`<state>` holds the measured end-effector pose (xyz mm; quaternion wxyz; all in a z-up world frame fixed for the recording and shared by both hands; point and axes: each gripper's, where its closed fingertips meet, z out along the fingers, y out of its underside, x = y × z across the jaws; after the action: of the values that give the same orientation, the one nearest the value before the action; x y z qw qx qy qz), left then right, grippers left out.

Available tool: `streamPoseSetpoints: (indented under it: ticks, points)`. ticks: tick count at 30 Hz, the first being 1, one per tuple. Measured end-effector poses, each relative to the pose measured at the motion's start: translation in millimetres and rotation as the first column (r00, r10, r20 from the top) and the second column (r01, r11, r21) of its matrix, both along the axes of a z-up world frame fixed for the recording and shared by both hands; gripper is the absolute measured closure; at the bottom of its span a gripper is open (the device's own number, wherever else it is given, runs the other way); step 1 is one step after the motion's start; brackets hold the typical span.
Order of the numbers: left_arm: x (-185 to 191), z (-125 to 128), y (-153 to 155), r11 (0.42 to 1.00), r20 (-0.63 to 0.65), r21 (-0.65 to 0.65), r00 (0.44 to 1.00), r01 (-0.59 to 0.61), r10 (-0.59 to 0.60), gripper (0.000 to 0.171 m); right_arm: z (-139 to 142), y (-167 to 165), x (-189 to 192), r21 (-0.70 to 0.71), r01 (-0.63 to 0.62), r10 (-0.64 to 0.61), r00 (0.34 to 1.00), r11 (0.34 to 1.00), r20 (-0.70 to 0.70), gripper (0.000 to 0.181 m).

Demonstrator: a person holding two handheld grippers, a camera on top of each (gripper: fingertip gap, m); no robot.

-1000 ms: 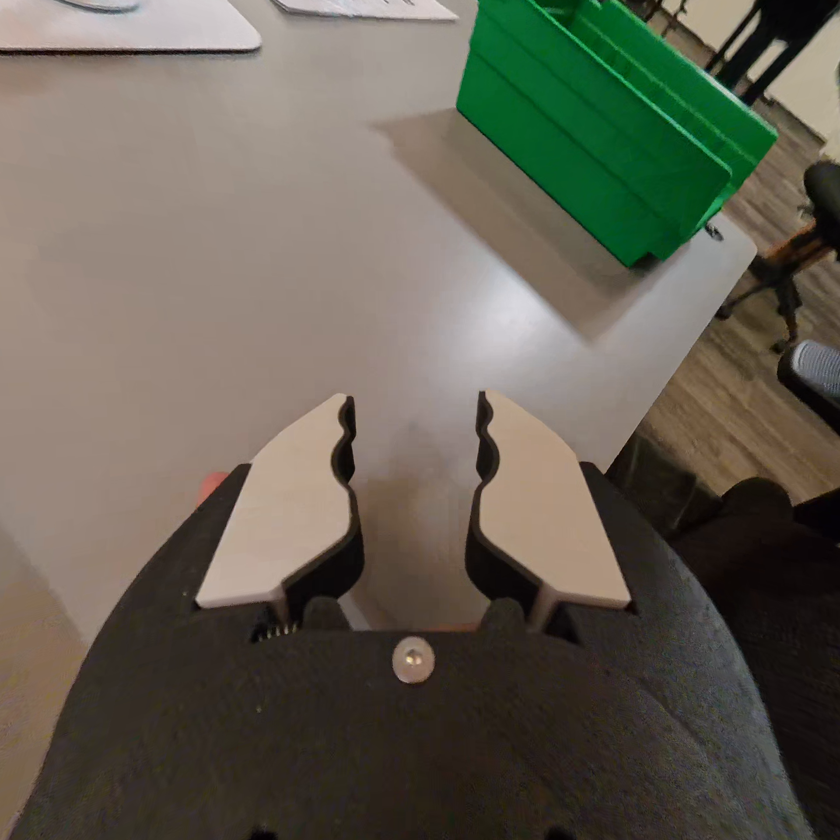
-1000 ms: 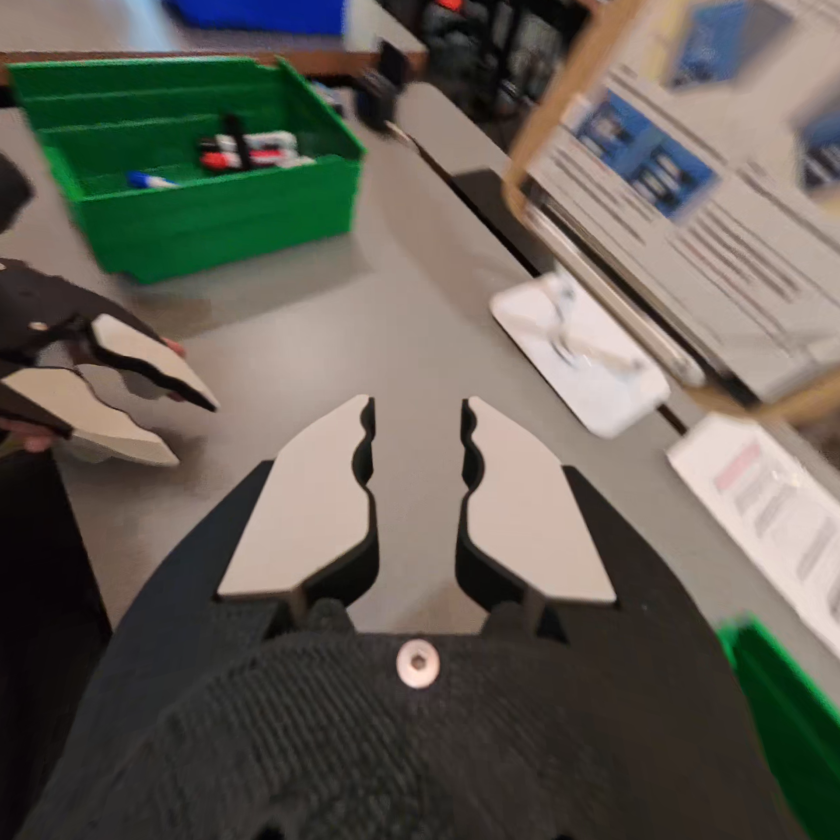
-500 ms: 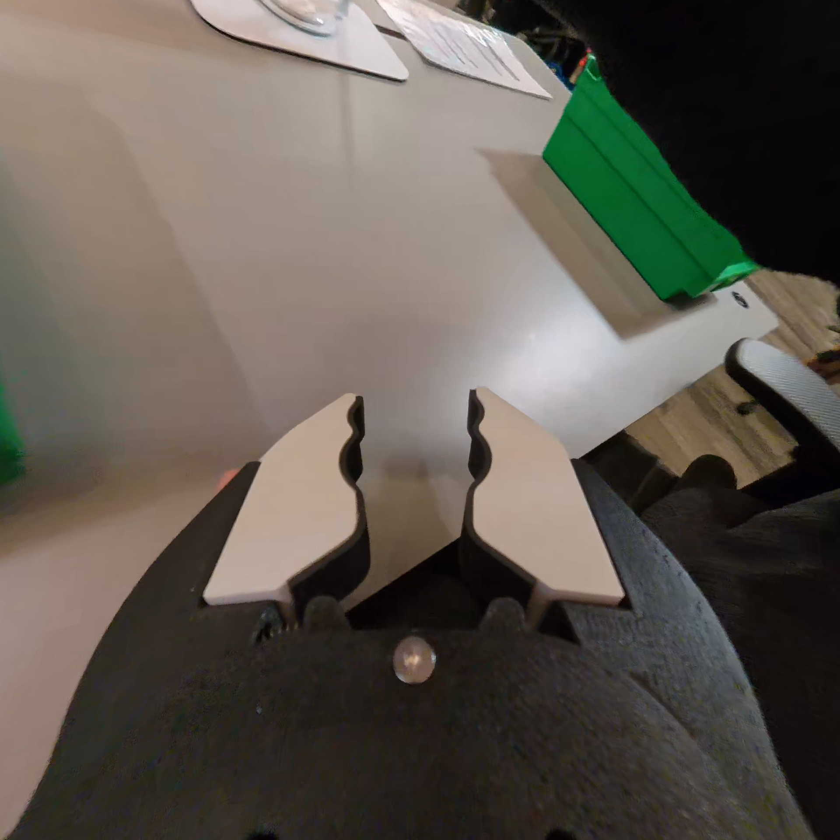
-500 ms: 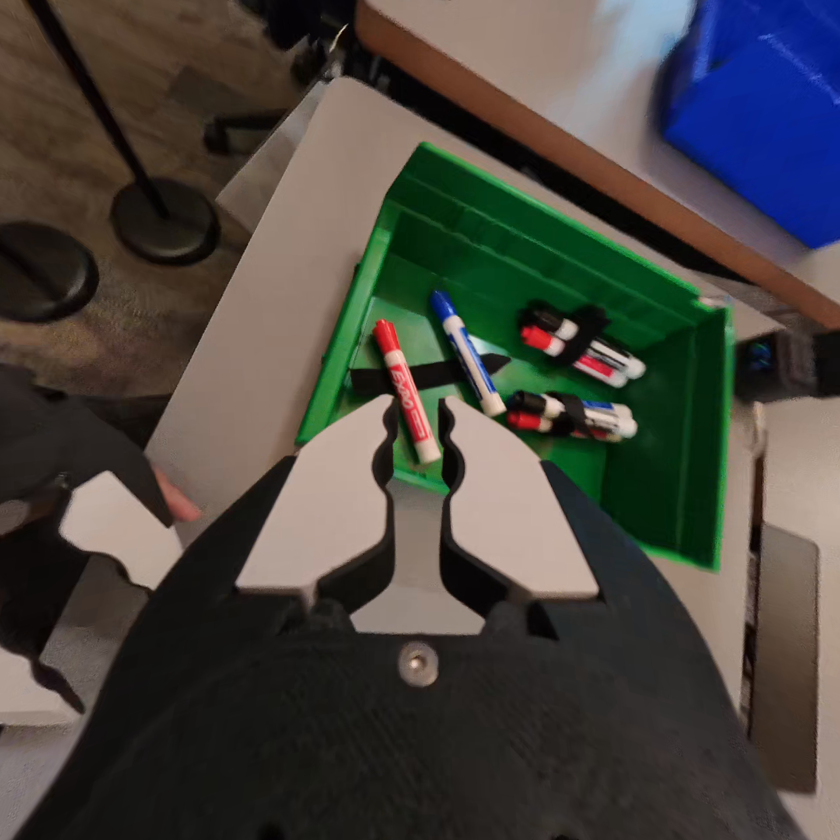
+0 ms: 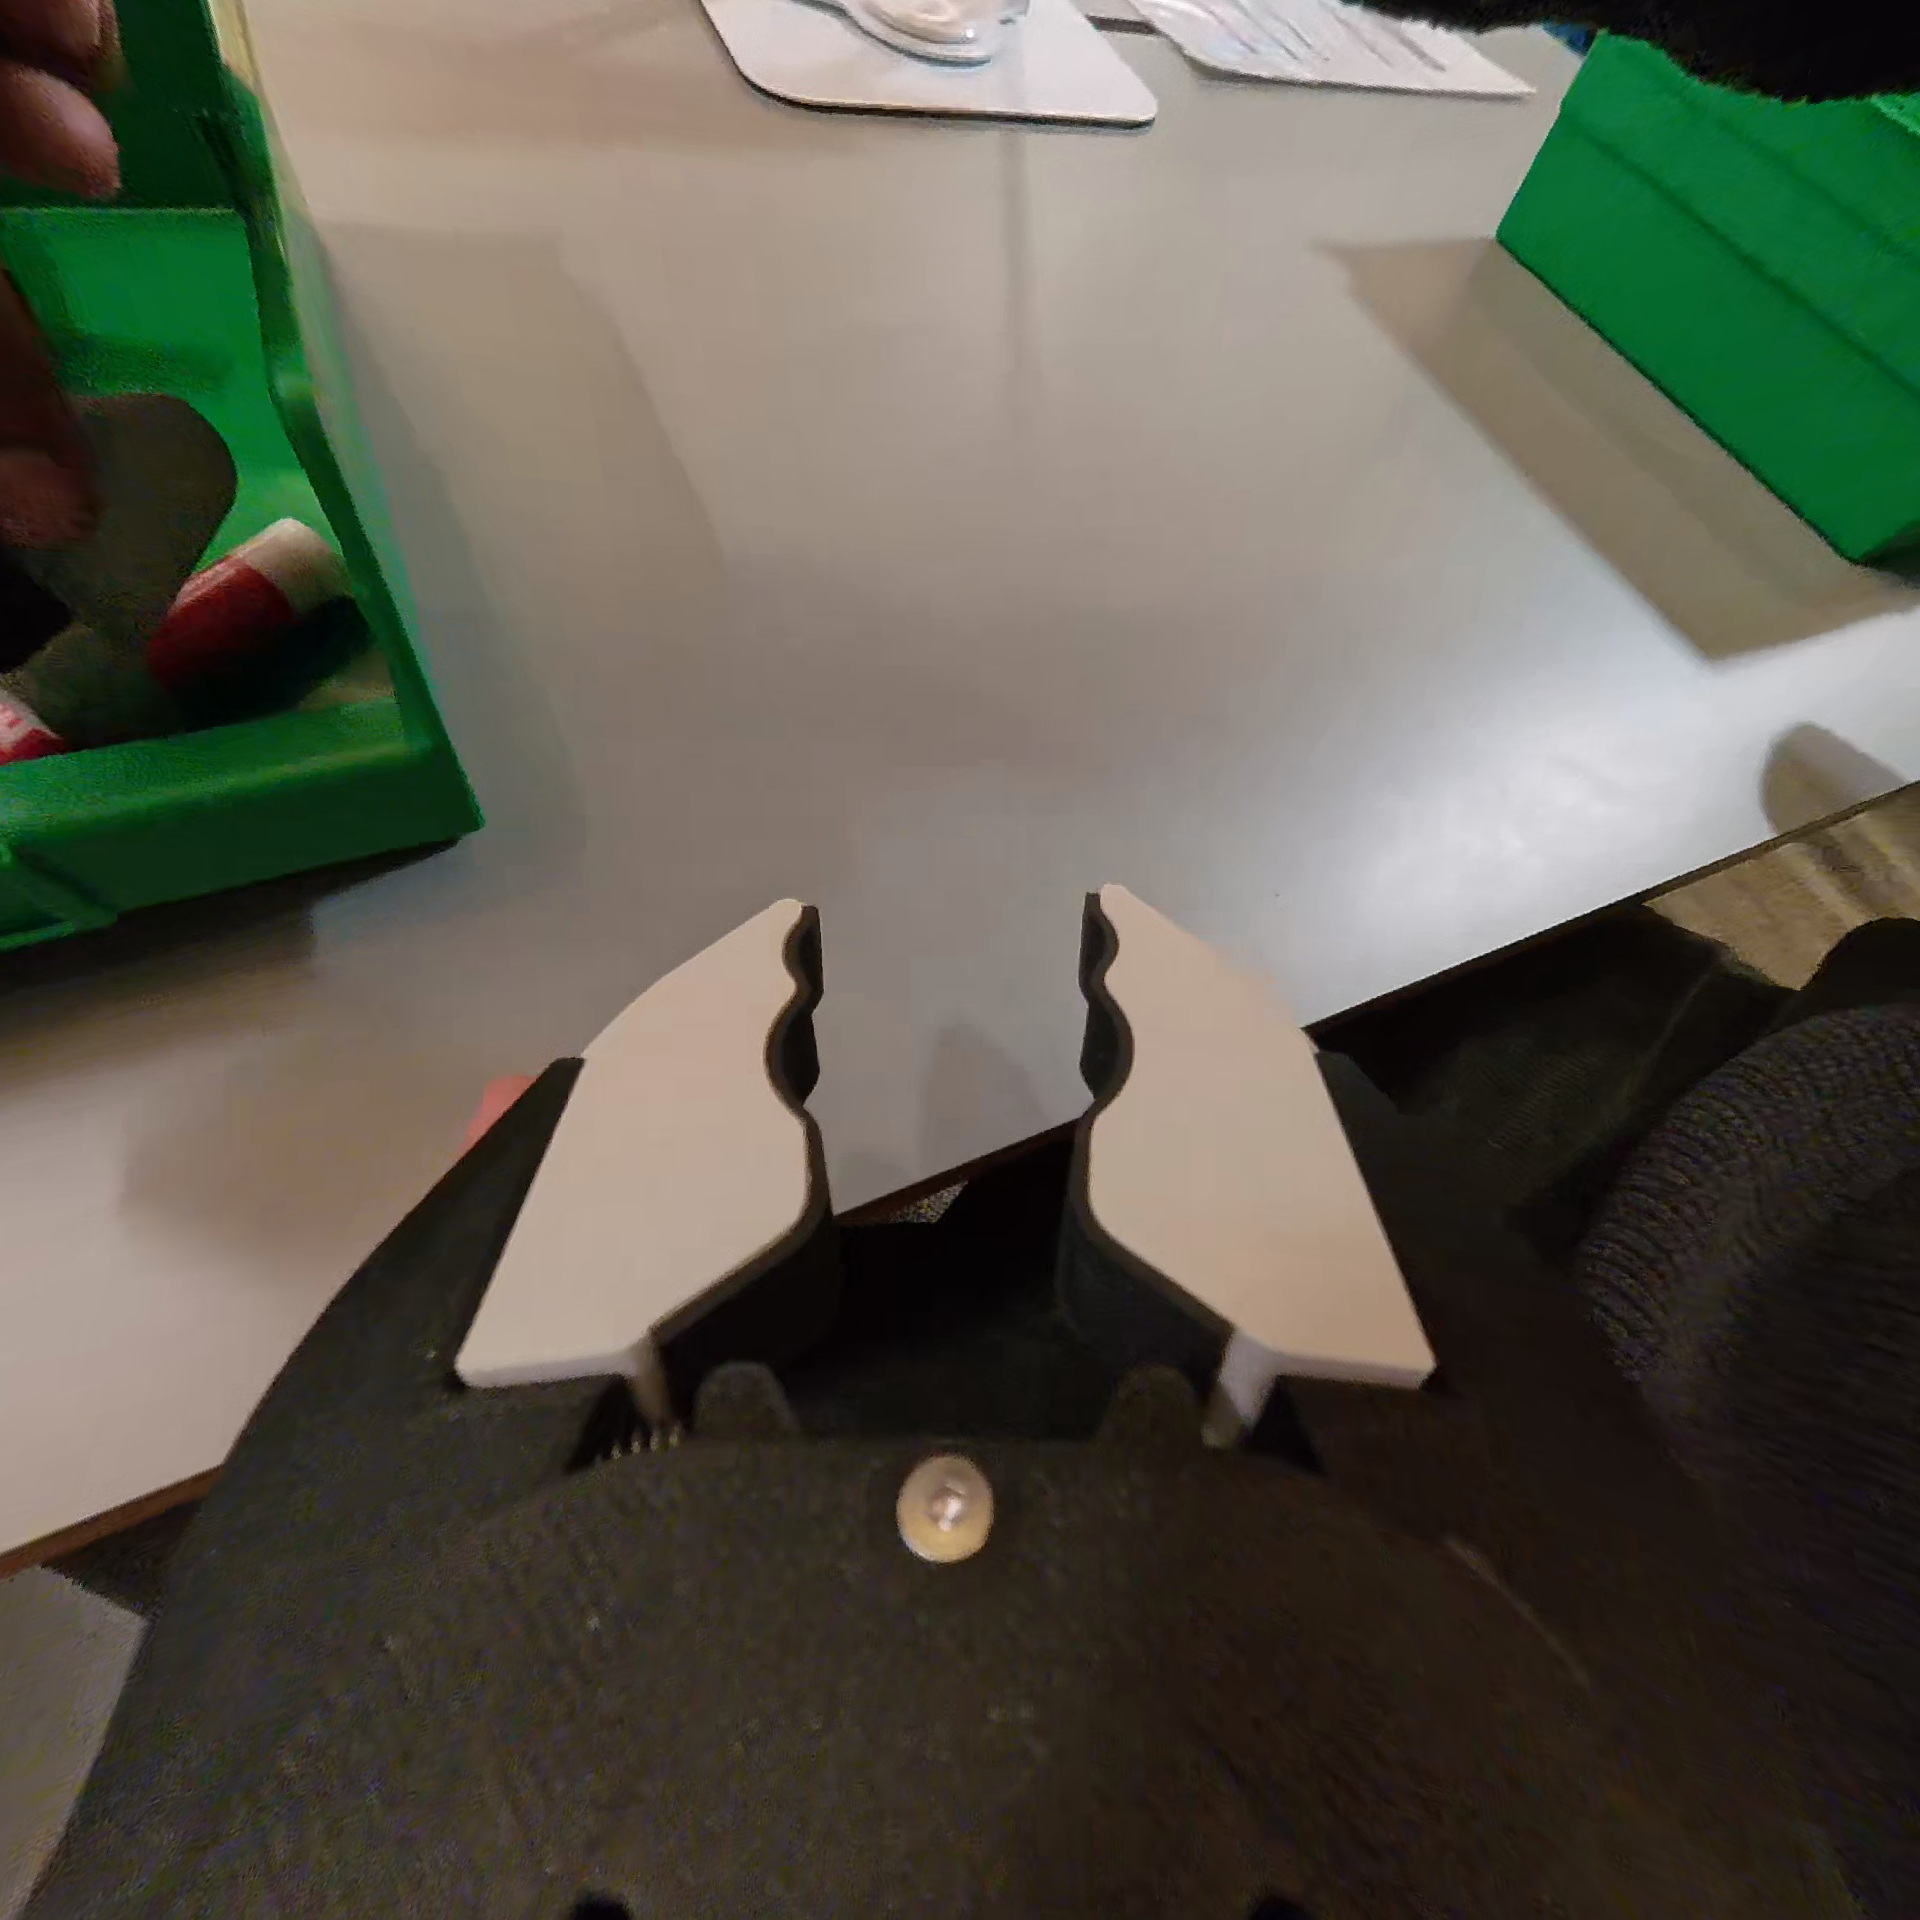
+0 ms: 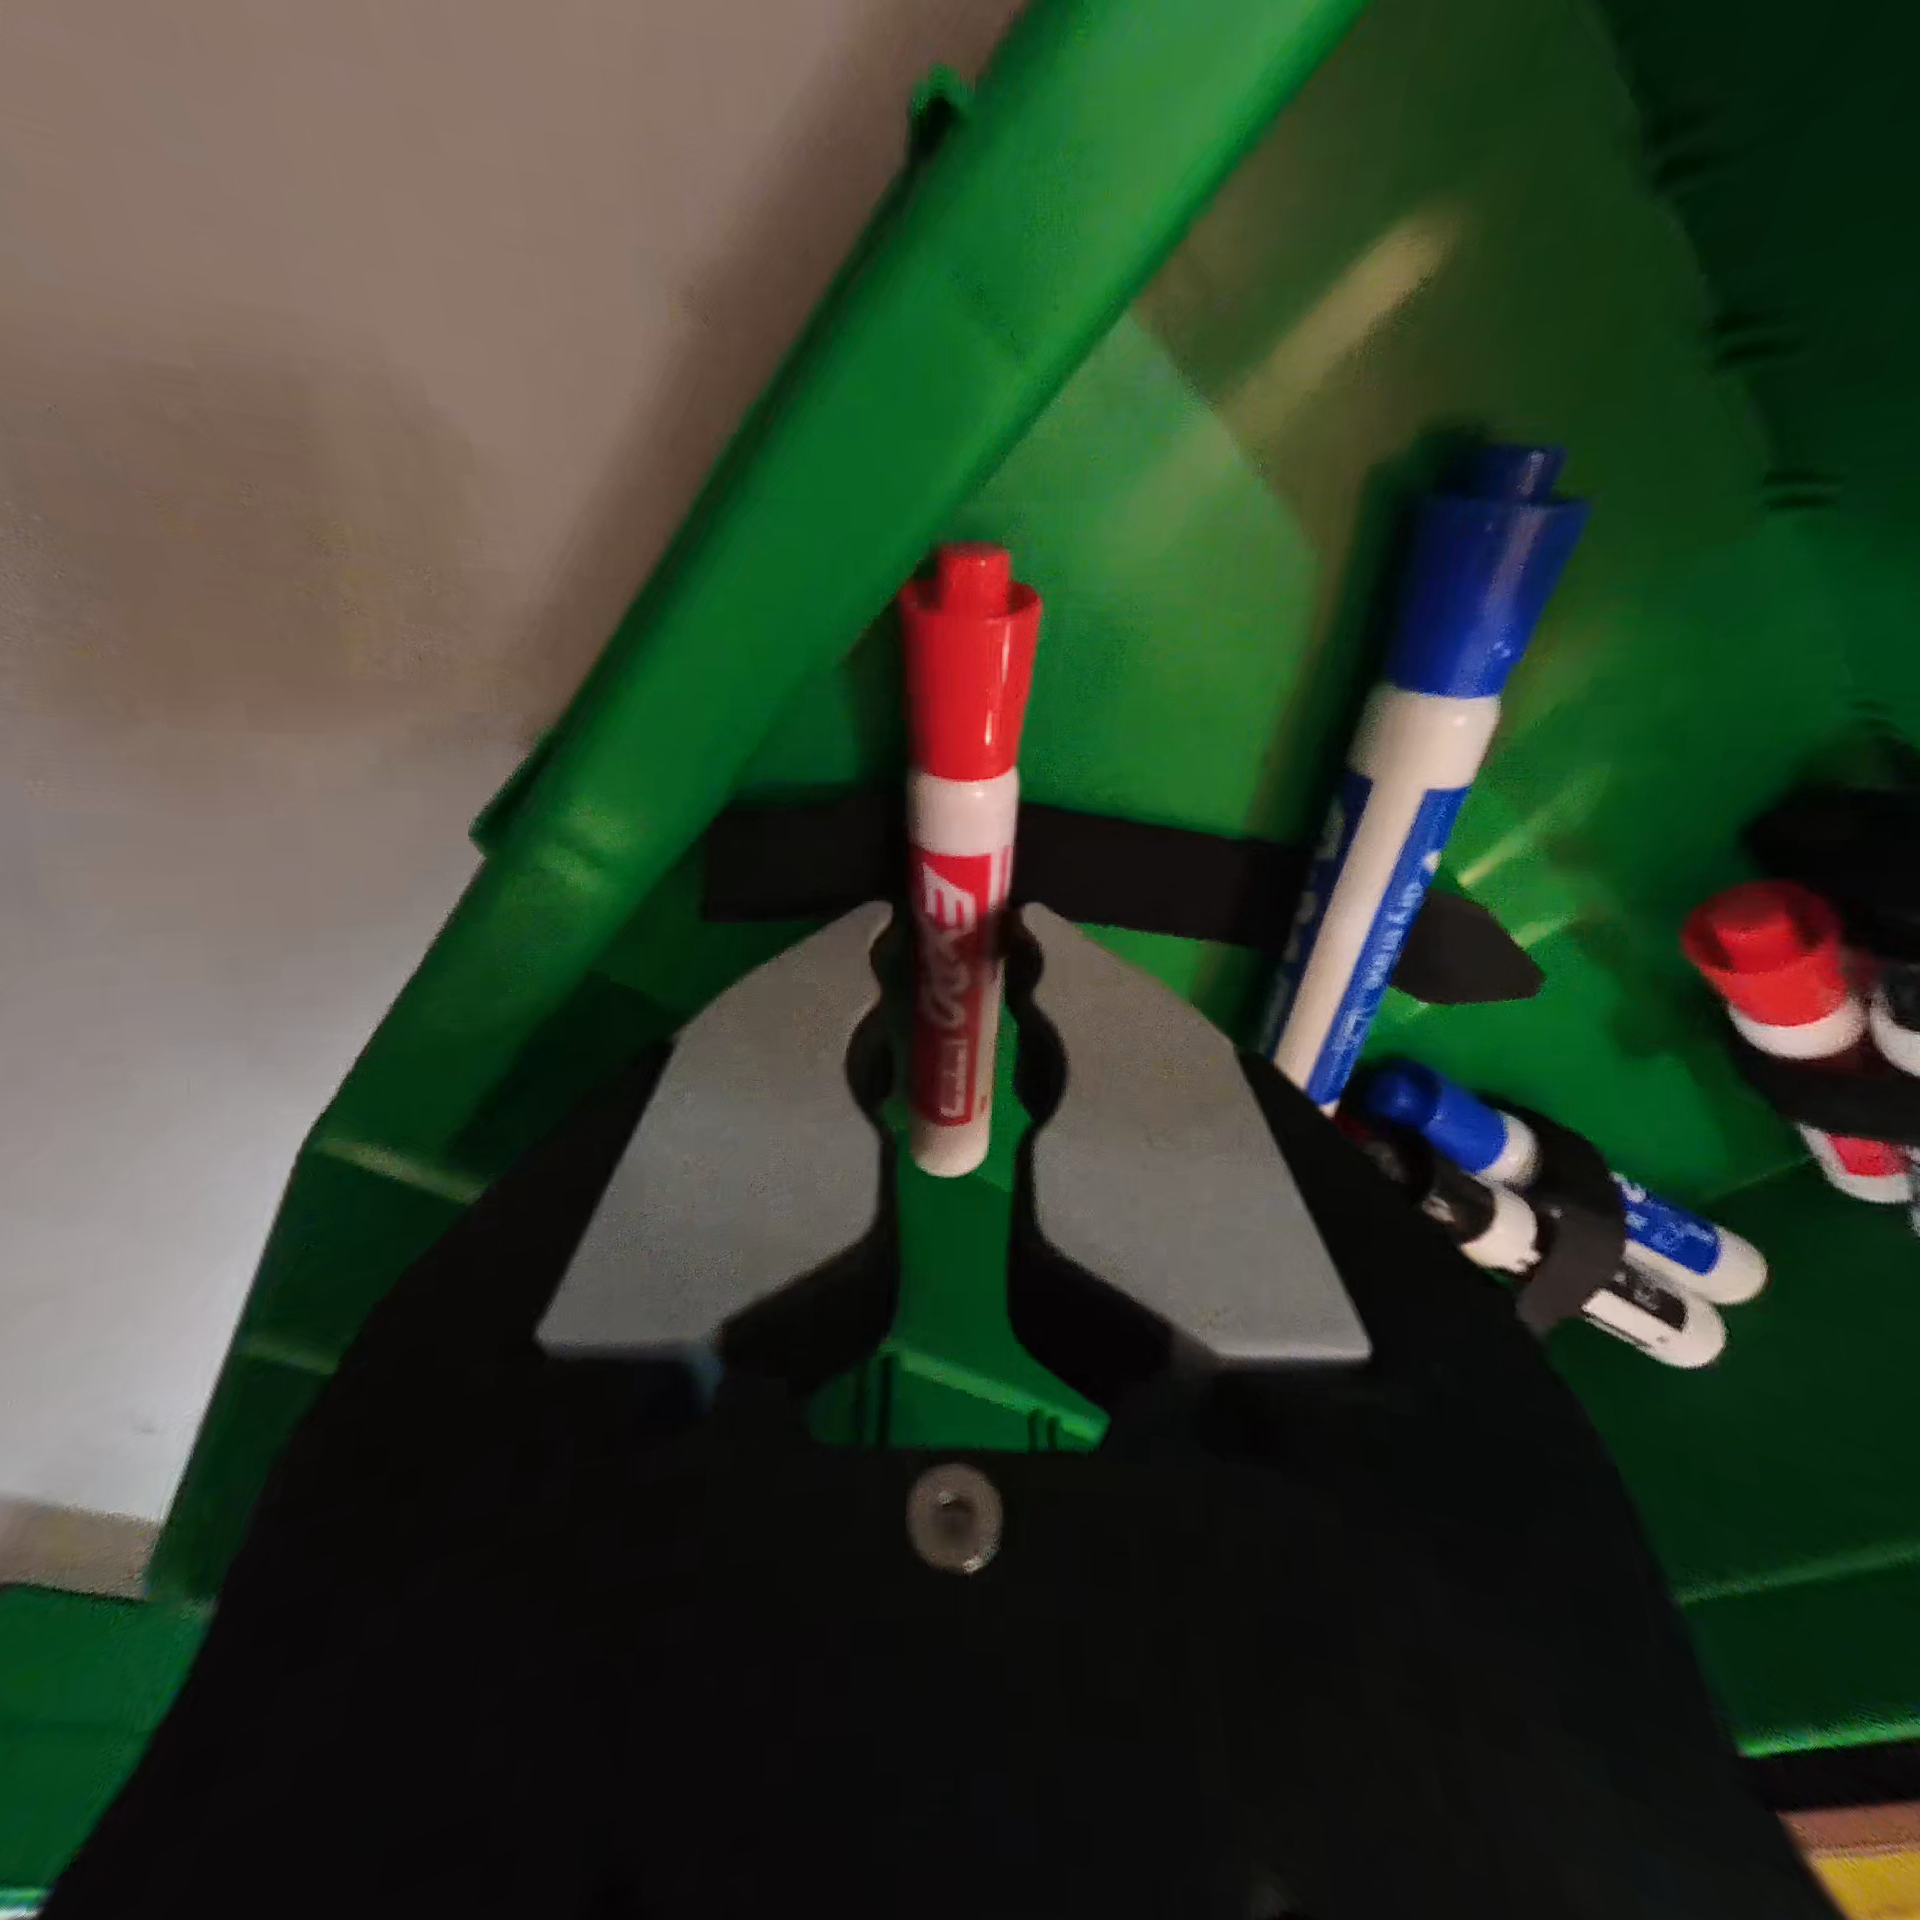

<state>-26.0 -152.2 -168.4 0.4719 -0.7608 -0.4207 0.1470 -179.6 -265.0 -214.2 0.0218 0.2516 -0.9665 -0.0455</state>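
Right gripper (image 6: pixel 956 925): grey flat fingers (image 6: pixel 758 1143) a narrow gap apart, straddling the white barrel of a red-capped whiteboard marker (image 6: pixel 961 883). The finger notches sit right at the barrel on both sides; actual contact cannot be told through the blur. The marker lies on the floor of a green plastic bin (image 6: pixel 831 436), cap toward 12 o'clock, across a flat black strap (image 6: pixel 1143 873). At 2 o'clock of the fingers a blue-capped whiteboard marker (image 6: pixel 1423 748) lies over the same strap. At 3 o'clock, a strapped bundle of markers with a blue cap (image 6: pixel 1538 1216); further out at 3 o'clock, a second strapped bundle with a red cap (image 6: pixel 1808 997). Pale grey counter (image 6: pixel 260 416) shows at 10 o'clock outside the bin wall.

Left gripper (image 5: pixel 951 925): fingers (image 5: pixel 675 1132) wide apart, holding nothing, touching nothing, poised over the near edge of the counter (image 5: pixel 935 468).

Only the left wrist view shows: the bin (image 5: pixel 343 582) from outside at 9 o'clock, with a blurred red-and-white marker end (image 5: pixel 249 603) inside and a person's fingers (image 5: pixel 52 125) at 10 o'clock; a second green plastic bin (image 5: pixel 1714 270) at 2 o'clock; a white rounded mat (image 5: pixel 935 73) at 12 o'clock; a printed paper sheet (image 5: pixel 1330 47) at 1 o'clock. Only the right wrist view shows the bin's contents clearly.
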Motion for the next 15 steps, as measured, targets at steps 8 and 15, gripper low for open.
streamPoseSetpoints:
  ticks: [8, 15]
  points:
    - [5.0, 1.1, 11.6, 0.998, -0.010, -0.018, 0.998, 0.056, -0.056, 0.122, 161.3, 31.7, 8.5, -0.491, 0.144, -0.132, 0.990, 0.859, 0.059, 0.163]
    - [10.8, 13.7, 43.8, 0.986, -0.044, -0.005, 0.985, 0.169, -0.169, 0.122, 243.1, 266.6, 18.1, -0.641, 0.446, -0.556, 0.830, 0.625, 0.036, 0.163]
